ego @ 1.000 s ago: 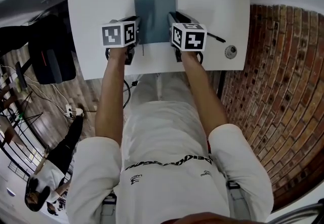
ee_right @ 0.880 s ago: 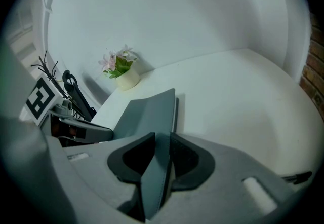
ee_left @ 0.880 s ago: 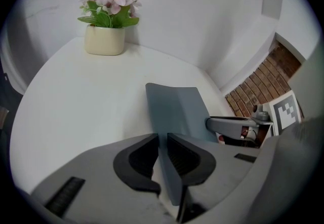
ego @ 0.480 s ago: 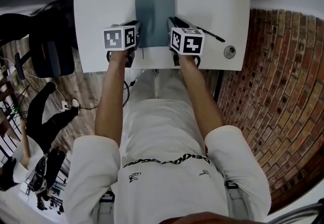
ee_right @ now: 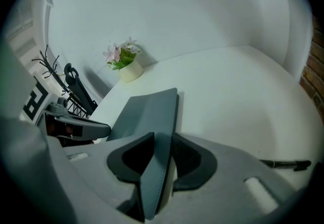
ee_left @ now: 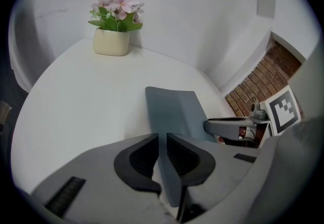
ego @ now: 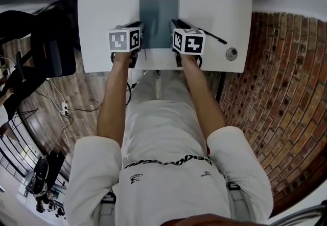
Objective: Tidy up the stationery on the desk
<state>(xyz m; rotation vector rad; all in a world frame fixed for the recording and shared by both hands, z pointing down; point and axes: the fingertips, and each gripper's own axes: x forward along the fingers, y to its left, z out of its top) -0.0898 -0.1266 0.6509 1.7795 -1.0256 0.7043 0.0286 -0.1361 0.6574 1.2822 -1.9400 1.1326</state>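
Left tool (ee_left: 163, 152) is closed on the left long edge of the grey notebook (ee_left: 174, 111), near its closer corner; the thin cover stands between the dark pads. Right tool (ee_right: 162, 159) is clamped in the same way on the right long edge.

In the head view the marker cubes cover both closer corners of the notebook (ego: 159, 18), and the jaws of the left tool (ego: 140, 26) and of the right tool (ego: 173, 23) are mostly under them. The flower pot (ee_left: 111, 41) is cut by the top border there. One end of the black pen (ego: 212, 36) is behind the right tool. The small round thing (ego: 231, 53) near the right edge of the worktop (ego: 102, 10) is too small to name. Whether the notebook is raised or lies flat, I cannot tell.

Compared with half a second ago, both tools keep the same grip and the notebook is at nearly the same place on the worktop; the person on the floor at the left has mostly gone from view.

The long axis of the notebook runs straight away from the person, toward the flower pot's side.
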